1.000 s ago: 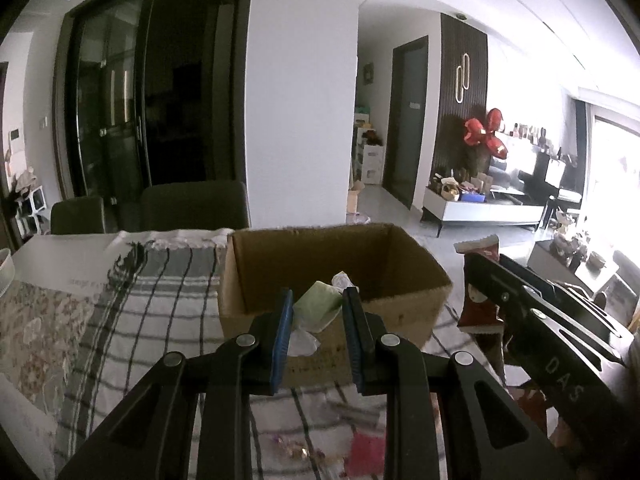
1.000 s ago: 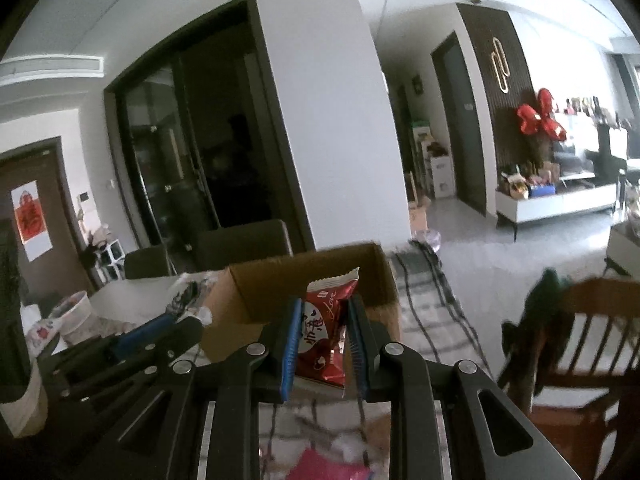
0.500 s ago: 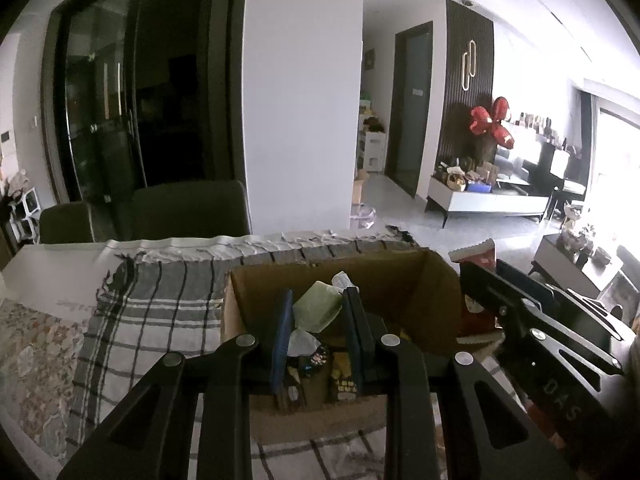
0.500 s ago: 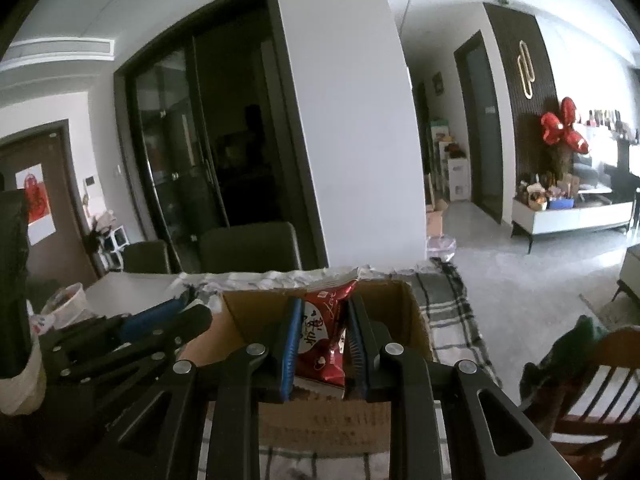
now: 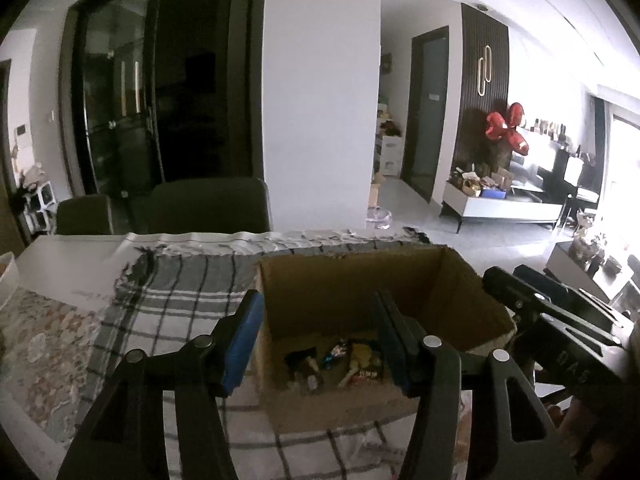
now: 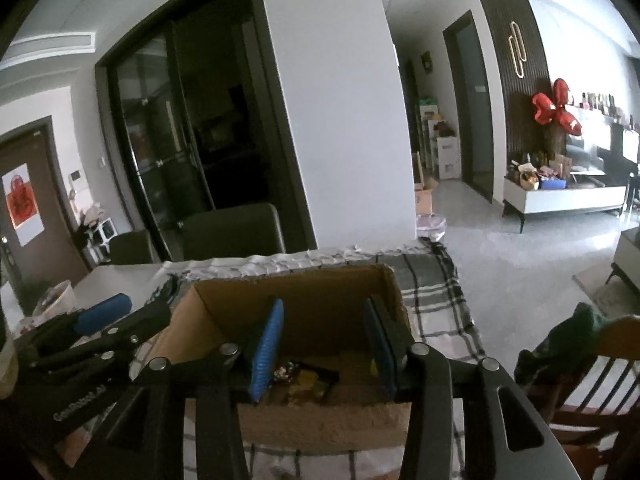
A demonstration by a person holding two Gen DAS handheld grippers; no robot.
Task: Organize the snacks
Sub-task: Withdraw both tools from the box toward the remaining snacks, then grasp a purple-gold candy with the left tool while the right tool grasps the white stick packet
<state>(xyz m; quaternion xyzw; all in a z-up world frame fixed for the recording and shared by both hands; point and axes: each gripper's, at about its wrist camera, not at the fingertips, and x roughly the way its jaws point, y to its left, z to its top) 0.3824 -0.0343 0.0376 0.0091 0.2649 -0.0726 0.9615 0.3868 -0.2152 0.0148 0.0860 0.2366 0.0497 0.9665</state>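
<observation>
An open cardboard box stands on a checked cloth on the table; it also shows in the right wrist view. Several wrapped snacks lie on its floor, also seen in the right wrist view. My left gripper is open and empty, held over the box's near left side. My right gripper is open and empty over the box's near edge. The right gripper shows at the right of the left wrist view; the left gripper shows at the left of the right wrist view.
Two dark chairs stand behind the table. A wooden chair with a green cloth on it stands at the right. A white container sits at the table's left. A patterned mat lies left of the checked cloth.
Both grippers have opened. The pale green packet has left the left gripper and the red packet has left the right gripper. Both grippers have moved forward over the box.
</observation>
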